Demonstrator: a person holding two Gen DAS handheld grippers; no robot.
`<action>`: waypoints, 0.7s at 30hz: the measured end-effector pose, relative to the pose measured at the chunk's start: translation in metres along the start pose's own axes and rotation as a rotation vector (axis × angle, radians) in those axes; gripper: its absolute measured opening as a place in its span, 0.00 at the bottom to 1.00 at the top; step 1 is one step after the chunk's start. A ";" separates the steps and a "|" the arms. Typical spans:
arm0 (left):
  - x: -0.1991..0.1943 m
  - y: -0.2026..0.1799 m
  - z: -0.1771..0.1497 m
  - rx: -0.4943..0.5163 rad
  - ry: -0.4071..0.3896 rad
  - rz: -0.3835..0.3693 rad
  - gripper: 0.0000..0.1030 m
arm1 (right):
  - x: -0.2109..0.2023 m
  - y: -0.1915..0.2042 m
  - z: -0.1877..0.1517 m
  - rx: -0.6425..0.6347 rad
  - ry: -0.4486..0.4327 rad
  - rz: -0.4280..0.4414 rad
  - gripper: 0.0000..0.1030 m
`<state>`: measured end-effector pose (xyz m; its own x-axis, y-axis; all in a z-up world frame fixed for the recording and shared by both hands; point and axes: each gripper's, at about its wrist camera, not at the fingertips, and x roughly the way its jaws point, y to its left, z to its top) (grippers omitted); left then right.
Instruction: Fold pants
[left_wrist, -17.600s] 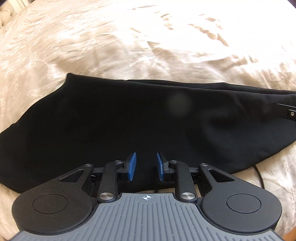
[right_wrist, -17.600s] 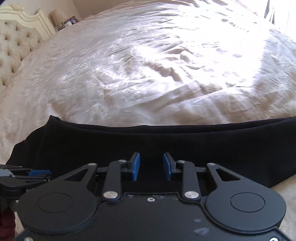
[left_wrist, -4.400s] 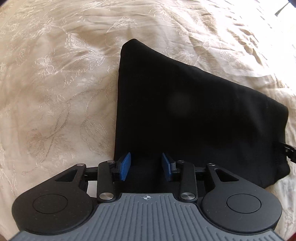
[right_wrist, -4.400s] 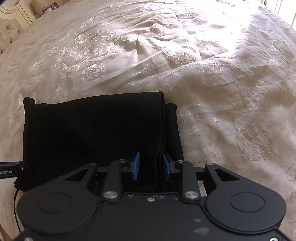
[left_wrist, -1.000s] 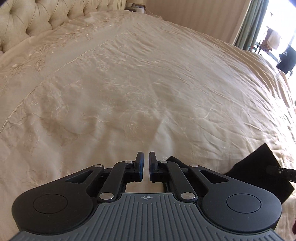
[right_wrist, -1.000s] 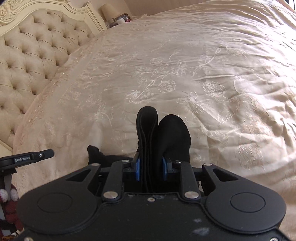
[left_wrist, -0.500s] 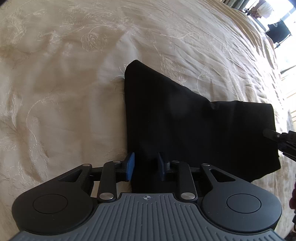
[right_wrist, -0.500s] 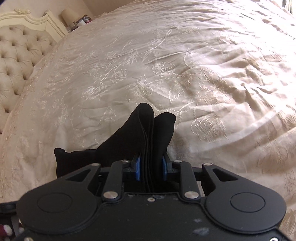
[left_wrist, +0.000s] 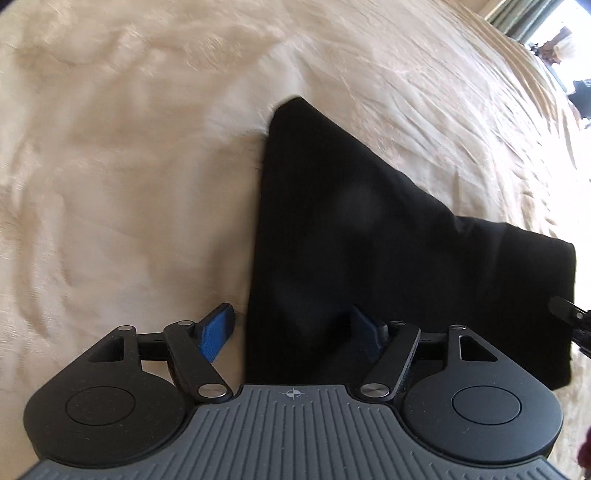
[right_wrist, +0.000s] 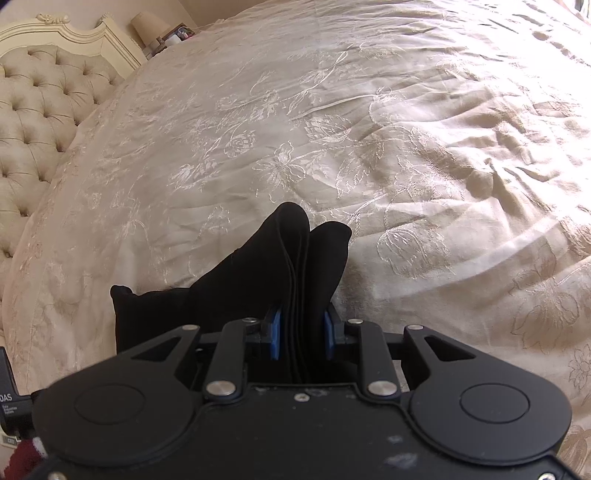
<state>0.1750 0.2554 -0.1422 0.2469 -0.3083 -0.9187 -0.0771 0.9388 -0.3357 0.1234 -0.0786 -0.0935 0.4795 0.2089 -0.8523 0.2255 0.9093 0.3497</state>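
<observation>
The black pants (left_wrist: 369, 236) lie folded into a compact stack on the cream bedspread (left_wrist: 110, 166). My left gripper (left_wrist: 291, 328) is open wide, its blue pads (left_wrist: 218, 326) straddling the near left edge of the stack, gripping nothing. My right gripper (right_wrist: 301, 332) is shut on the folded layers of the pants (right_wrist: 295, 258), whose edge stands up between the blue pads (right_wrist: 275, 334). The right gripper's tip (left_wrist: 569, 317) shows at the right edge of the left wrist view.
The embroidered bedspread (right_wrist: 406, 129) spreads all around. A tufted cream headboard (right_wrist: 40, 103) stands at far left with a lamp (right_wrist: 149, 26) behind it. A window and curtain (left_wrist: 535, 22) are at far right. Part of the left gripper (right_wrist: 11, 402) shows at lower left.
My left gripper has opened wider over the last half second and let go of the pants. The right gripper stays shut on the fold and has lowered toward the bed.
</observation>
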 end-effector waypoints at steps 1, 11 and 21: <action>0.005 -0.004 0.000 0.001 0.023 -0.034 0.65 | 0.001 -0.001 0.000 -0.002 0.003 0.003 0.23; -0.069 -0.033 -0.007 0.145 -0.227 0.028 0.18 | -0.012 0.010 0.000 -0.046 0.003 0.021 0.23; -0.102 0.039 0.065 0.060 -0.295 0.114 0.23 | 0.010 0.098 0.027 -0.093 -0.033 0.189 0.23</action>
<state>0.2100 0.3335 -0.0479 0.5103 -0.1509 -0.8466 -0.0651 0.9749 -0.2130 0.1730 0.0028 -0.0577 0.5337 0.3681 -0.7614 0.0505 0.8848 0.4631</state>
